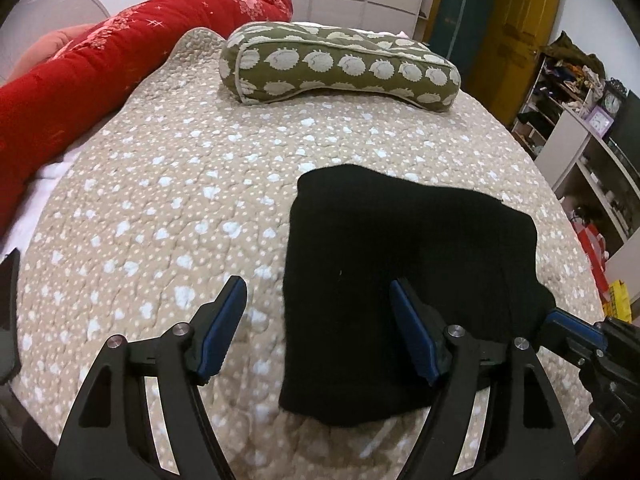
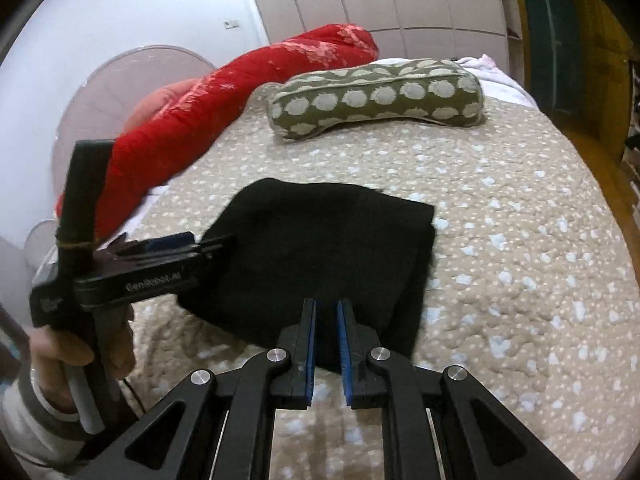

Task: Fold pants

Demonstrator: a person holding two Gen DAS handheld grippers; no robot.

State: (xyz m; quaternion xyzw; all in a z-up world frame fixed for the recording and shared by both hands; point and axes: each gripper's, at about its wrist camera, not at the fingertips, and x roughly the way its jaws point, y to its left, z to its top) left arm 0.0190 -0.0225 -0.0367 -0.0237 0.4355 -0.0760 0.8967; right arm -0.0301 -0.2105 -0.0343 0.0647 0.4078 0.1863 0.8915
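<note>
Above folded pants (image 1: 400, 264), left claw (image 1: 318, 312) agape.

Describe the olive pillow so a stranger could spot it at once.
Start at the bed's beige quilt dotted with white. At its far end, beyond the folded black pants, lies the olive pillow, a curved bolster. Pale round hedgehog prints and light piping set it apart from the plain long red cushion at the quilt's left edge.

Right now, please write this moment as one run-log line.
pants: folded on bed quilt | left gripper: open | right gripper: nearly closed, empty
</note>
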